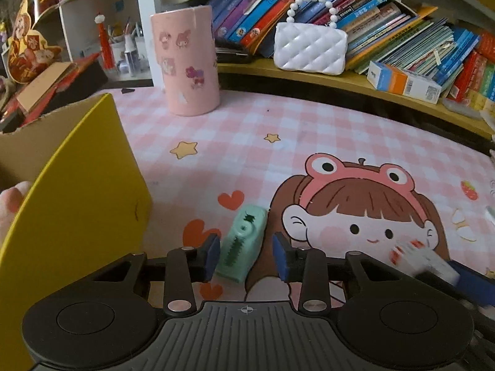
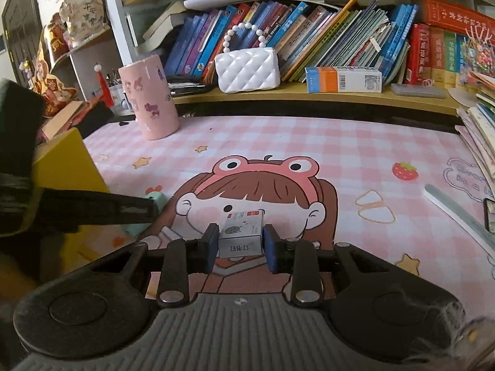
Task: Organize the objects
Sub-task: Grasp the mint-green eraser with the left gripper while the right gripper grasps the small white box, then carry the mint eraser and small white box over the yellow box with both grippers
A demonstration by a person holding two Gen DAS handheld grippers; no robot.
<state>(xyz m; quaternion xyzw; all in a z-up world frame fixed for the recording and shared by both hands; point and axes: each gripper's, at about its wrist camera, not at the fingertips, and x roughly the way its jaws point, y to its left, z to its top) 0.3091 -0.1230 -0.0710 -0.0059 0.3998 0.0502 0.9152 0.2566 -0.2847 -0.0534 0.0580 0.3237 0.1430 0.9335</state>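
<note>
desk surface: pink checked mat [image 2: 355,142] with a cartoon girl in a frog hat is covering the desk, stars, hearts and a strawberry printed around her.
background: long shelf [image 2: 309,97] is running behind the mat, carrying rows of leaning books [image 2: 340,40], a white quilted purse [image 2: 247,69] with a bead handle, and a blue, orange and white carton [image 2: 343,79] lying flat.
pink cylinder: tall pink holder [image 1: 185,58] with character stickers is standing upright at the back left of the mat.
yellow box: open yellow cardboard box [image 1: 80,191] is sitting at the left edge of the mat, brown inside.
left gripper: left gripper [image 1: 246,255] is pointing down at the mat with its blue pads [image 1: 213,250] partly open on either side of the mint green stapler [image 1: 244,241]; the left pad is sitting right against the stapler's side, a clear gap is showing on the right side, so nothing is clamped.
mint green stapler: it is lying on the mat near the yellow box, beside the girl's hair, its long axis running away from the camera.
right gripper: right gripper [image 2: 240,244] is squeezing both blue pads against the sides of a small white staple box [image 2: 243,232].
small white staple box: it is sitting between the pads over the cartoon girl's face, printed label facing the camera; whether it is lifted clear of the mat i cannot tell.
right edge: stack of booklets [image 2: 482,130] is leaning at the mat's right side.
</note>
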